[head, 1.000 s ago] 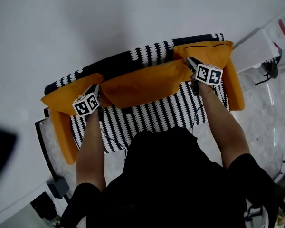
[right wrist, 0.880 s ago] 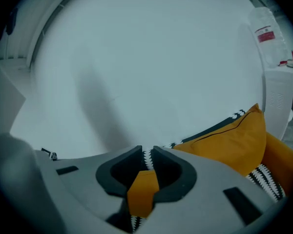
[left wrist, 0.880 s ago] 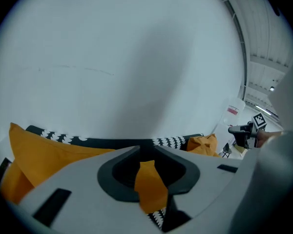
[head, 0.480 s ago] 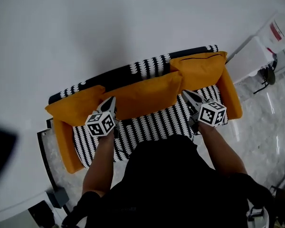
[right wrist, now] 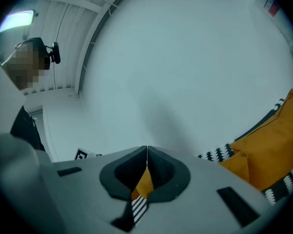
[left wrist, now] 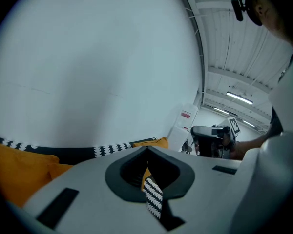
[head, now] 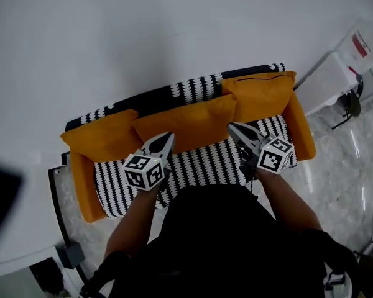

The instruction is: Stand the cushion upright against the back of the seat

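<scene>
**A:** Where is the cushion now?

**B:** The cushion, the middle orange one, stands on its long edge and leans on the back of the seat. Its lower edge rests on the striped seat. It sits between the left cushion and the right cushion, and it touches both of them.

**A:** Do the grippers hold it?

**B:** No. The left gripper is in front of its lower left part. Its jaws have just closed together, and nothing is between them. The right gripper is near the lower right corner. It is also clenched and empty. Both seem clear of the fabric.

**A:** So which step is this?

**B:** I judge that the placing is finished and this is the moving away. To do it well, both grippers should go straight back toward the person, so that no jaw tip catches the cover and pulls the bottom edge forward. After that, watch the cushion. If it begins to slide down, press the lower edge toward the back with the closed tips. Press both ends at the same time, so that the cushion does not twist.
</scene>
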Demonstrator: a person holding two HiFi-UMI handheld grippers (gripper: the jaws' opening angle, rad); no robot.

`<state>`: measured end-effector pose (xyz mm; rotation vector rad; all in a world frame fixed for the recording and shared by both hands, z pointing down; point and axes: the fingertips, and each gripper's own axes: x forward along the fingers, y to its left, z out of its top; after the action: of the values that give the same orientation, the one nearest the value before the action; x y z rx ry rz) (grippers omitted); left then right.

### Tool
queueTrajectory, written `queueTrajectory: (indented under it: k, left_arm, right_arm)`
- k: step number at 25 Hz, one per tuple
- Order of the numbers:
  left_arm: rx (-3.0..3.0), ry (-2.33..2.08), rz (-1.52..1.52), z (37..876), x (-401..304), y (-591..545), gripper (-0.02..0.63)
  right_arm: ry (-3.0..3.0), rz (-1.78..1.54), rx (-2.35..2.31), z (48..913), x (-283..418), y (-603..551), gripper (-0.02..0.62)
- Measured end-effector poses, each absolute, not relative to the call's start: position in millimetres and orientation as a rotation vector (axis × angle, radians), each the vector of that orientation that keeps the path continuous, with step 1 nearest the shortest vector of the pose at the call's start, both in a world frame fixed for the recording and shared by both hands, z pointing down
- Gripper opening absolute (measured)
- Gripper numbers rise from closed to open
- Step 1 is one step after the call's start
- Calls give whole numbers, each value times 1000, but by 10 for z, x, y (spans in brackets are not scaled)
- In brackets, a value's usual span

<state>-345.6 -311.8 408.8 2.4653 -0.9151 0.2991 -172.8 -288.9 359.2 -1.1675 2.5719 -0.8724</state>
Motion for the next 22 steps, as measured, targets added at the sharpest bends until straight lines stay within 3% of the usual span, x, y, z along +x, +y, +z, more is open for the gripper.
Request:
queueTrajectory:
  k: [8, 22]
  left_arm:
    - [2467, -992, 154, 3833, -3167, -2565, 17]
    - [2366, -1133, 185, 4019, -2450, -766, 17]
  right_arm:
    - [2559, -923, -855, 3313, -1609, -2442, 35]
    - [2850, -912, -956, 3895, -944, -777, 35]
